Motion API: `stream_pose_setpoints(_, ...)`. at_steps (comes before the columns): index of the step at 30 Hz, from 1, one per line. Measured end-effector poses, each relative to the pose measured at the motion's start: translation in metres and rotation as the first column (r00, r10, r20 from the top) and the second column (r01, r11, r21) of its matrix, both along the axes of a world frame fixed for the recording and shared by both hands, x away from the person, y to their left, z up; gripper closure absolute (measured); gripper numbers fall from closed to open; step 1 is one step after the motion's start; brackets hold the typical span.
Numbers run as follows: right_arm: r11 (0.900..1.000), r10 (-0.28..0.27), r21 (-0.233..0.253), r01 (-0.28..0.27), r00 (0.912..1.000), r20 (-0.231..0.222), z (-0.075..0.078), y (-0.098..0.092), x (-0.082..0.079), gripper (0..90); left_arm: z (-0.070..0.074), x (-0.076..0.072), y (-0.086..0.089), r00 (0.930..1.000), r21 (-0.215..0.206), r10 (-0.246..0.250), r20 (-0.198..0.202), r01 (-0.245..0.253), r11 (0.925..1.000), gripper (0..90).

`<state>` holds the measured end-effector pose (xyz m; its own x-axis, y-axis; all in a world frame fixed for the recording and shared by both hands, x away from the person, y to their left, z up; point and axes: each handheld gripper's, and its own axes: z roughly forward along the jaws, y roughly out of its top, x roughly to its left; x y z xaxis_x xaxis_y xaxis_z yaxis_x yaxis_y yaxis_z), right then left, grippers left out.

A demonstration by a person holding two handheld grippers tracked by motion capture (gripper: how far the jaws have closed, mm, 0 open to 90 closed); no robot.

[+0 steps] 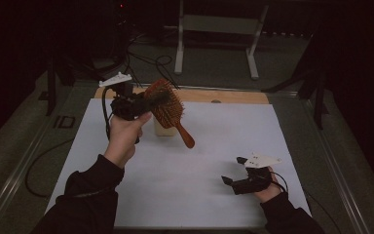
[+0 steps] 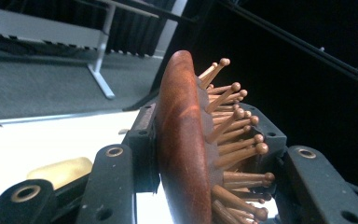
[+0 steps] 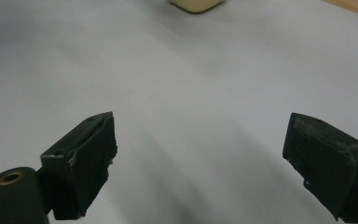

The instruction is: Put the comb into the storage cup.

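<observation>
A reddish-brown wooden hairbrush (image 1: 168, 109) with peg bristles is lifted above the far left of the white sheet, its handle slanting down to the right. My left gripper (image 1: 143, 102) is shut on the brush head; in the left gripper view the brush head (image 2: 184, 149) stands edge-on between the jaws, bristles pointing right. A pale cream block (image 1: 163, 129) lies on the sheet just below the brush and also shows as the block (image 2: 60, 170) and the block (image 3: 196, 4). My right gripper (image 1: 233, 170) rests low at the near right, jaws wide open over bare sheet (image 3: 200, 154).
A white sheet (image 1: 199, 195) covers the table; a strip of wooden edge (image 1: 233, 96) shows at the far side. Beyond it stands a white metal frame (image 1: 219, 29) on a dark floor with cables. Dark surroundings flank both sides.
</observation>
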<state>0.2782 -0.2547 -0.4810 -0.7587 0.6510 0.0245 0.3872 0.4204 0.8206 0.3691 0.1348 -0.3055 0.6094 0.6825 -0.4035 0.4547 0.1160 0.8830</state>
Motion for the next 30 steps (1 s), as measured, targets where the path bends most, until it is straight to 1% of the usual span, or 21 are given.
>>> stream_pose_setpoints(1,1.000,0.001,0.003,-0.001,1.0000,-0.004,0.000,0.000,0.000,9.6,0.004,0.002,0.001,1.0000,0.008,0.006,0.006,-0.006,1.0000,55.6)
stream_pose_setpoints(4,1.000,0.015,0.000,-0.015,0.9999,0.007,0.000,0.000,0.000,9.6,0.014,0.008,0.006,0.9992,0.022,0.031,0.023,-0.032,0.9992,55.5)
stream_pose_setpoints(5,1.000,0.016,-0.001,-0.016,0.9998,0.007,0.000,0.000,0.000,9.6,0.017,0.011,0.008,0.9988,0.021,0.043,0.026,-0.043,0.9988,55.5)
stream_pose_setpoints(6,1.000,0.016,-0.001,-0.016,0.9998,0.007,0.000,0.000,0.000,9.6,0.017,0.011,0.008,0.9988,0.021,0.043,0.026,-0.043,0.9988,55.5)
stream_pose_setpoints(7,1.000,0.020,-0.001,-0.020,0.9998,0.007,-0.001,0.001,0.000,9.6,0.022,0.014,0.012,0.9980,0.023,0.050,0.038,-0.051,0.9984,55.5)
stream_pose_setpoints(8,1.000,0.018,0.007,-0.018,0.9998,-0.002,-0.002,0.002,-0.001,9.6,0.026,0.018,0.014,0.9971,0.024,0.064,0.041,-0.065,0.9976,55.5)
stream_pose_setpoints(9,1.000,0.025,-0.001,-0.025,0.9997,0.000,-0.002,0.002,-0.001,9.6,0.027,0.020,0.016,0.9963,0.024,0.073,0.045,-0.074,0.9970,55.5)
stream_pose_setpoints(12,0.999,0.035,-0.010,-0.034,0.9994,0.005,-0.002,0.003,-0.002,9.6,0.033,0.029,0.022,0.9930,0.030,0.108,0.048,-0.110,0.9935,55.5)
stream_pose_setpoints(13,0.999,0.032,-0.011,-0.032,0.9995,0.006,-0.002,0.004,-0.002,9.6,0.035,0.031,0.024,0.9920,0.039,0.116,0.051,-0.118,0.9923,55.5)
stream_pose_setpoints(14,0.999,0.032,-0.006,-0.032,0.9995,0.004,-0.002,0.004,-0.002,9.6,0.036,0.034,0.025,0.9897,0.038,0.134,0.051,-0.136,0.9900,55.5)
stream_pose_setpoints(15,0.999,0.041,-0.011,-0.041,0.9991,0.008,-0.002,0.004,-0.002,9.6,0.036,0.036,0.026,0.9887,0.045,0.140,0.053,-0.142,0.9888,55.5)
stream_pose_setpoints(17,0.999,0.042,-0.009,-0.042,0.9990,0.010,-0.002,0.005,-0.002,9.6,0.037,0.040,0.027,0.9854,0.057,0.161,0.054,-0.164,0.9847,55.5)
stream_pose_setpoints(19,0.999,0.043,-0.011,-0.043,0.9989,0.016,-0.002,0.004,-0.002,9.6,0.037,0.044,0.028,0.9836,0.069,0.171,0.055,-0.175,0.9821,55.5)
stream_pose_setpoints(23,0.999,0.040,-0.006,-0.040,0.9991,0.016,-0.002,0.004,-0.002,9.7,0.033,0.052,0.029,0.9782,0.098,0.200,0.056,-0.205,0.9739,55.5)
stream_pose_setpoints(24,0.999,0.039,-0.004,-0.039,0.9991,0.016,-0.002,0.004,-0.002,9.6,0.031,0.055,0.029,0.9761,0.097,0.211,0.052,-0.215,0.9717,55.5)
stream_pose_setpoints(27,0.999,0.047,-0.005,-0.047,0.9987,0.022,-0.001,0.004,-0.003,9.6,0.027,0.061,0.030,0.9738,0.091,0.224,0.040,-0.226,0.9698,55.5)
stream_pose_setpoints(28,0.999,0.054,-0.007,-0.053,0.9982,0.028,-0.001,0.004,-0.003,9.7,0.025,0.063,0.030,0.9739,0.094,0.223,0.042,-0.226,0.9696,55.5)
stream_pose_setpoints(30,0.998,0.056,-0.006,-0.056,0.9980,0.027,0.000,0.005,-0.004,9.7,0.022,0.066,0.029,0.9703,0.103,0.238,0.045,-0.241,0.9650,55.5)
